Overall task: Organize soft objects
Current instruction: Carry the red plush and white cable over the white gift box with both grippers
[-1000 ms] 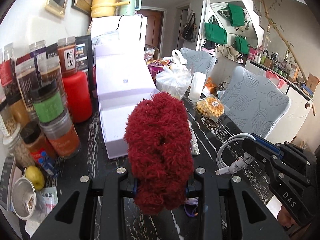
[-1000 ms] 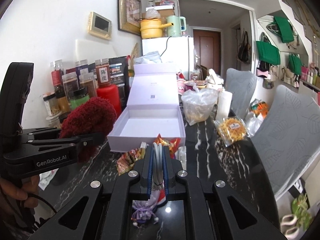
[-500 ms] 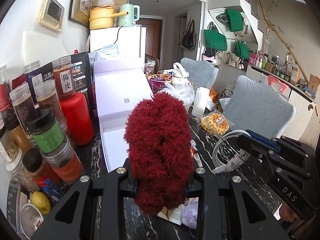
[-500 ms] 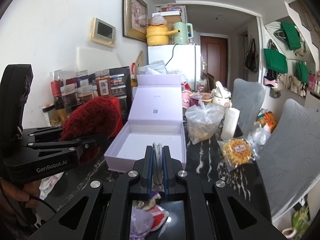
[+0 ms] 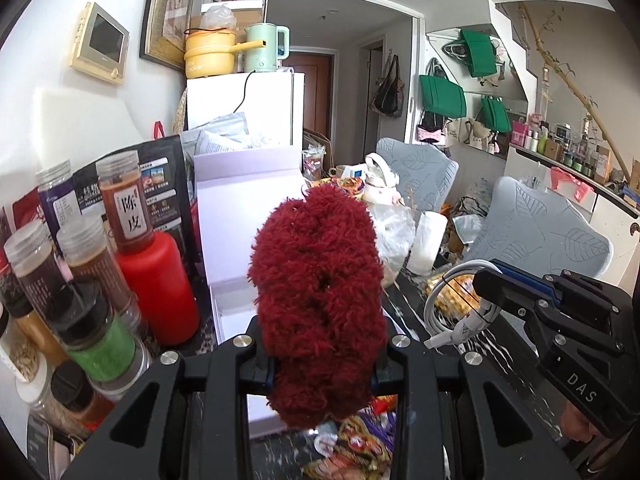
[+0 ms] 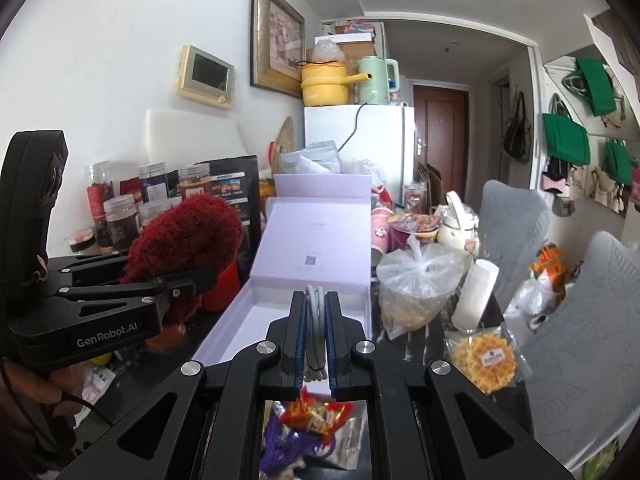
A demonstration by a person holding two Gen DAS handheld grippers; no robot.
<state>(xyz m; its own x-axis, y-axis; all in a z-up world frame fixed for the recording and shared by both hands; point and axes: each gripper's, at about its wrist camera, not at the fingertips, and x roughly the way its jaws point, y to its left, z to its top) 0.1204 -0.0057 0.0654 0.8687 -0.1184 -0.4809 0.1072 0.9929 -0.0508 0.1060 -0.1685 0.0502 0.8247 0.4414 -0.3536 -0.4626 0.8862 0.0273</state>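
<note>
My left gripper (image 5: 322, 354) is shut on a fluffy dark-red yarn bundle (image 5: 318, 300), held up in front of the open pale-lilac box (image 5: 240, 216). In the right wrist view that same red bundle (image 6: 184, 240) hangs left of the box (image 6: 316, 256), clamped by the left gripper (image 6: 200, 280). My right gripper (image 6: 315, 334) is shut on a coiled white cable (image 6: 315, 320), just before the box's near edge. From the left wrist view the cable (image 5: 452, 304) and the right gripper (image 5: 486, 286) show at the right.
Spice jars (image 5: 100, 300) and a red bottle (image 5: 160, 284) crowd the left. A plastic bag (image 6: 416, 280), white roll (image 6: 476, 294) and wrapped waffle (image 6: 486, 360) lie right of the box. Snack packets (image 6: 316, 412) sit below the gripper. Grey chairs (image 6: 580, 344) line the right side.
Both grippers have risen and moved forward toward the box, each keeping its hold. The box and the clutter behind it now look closer and lower in both views.
</note>
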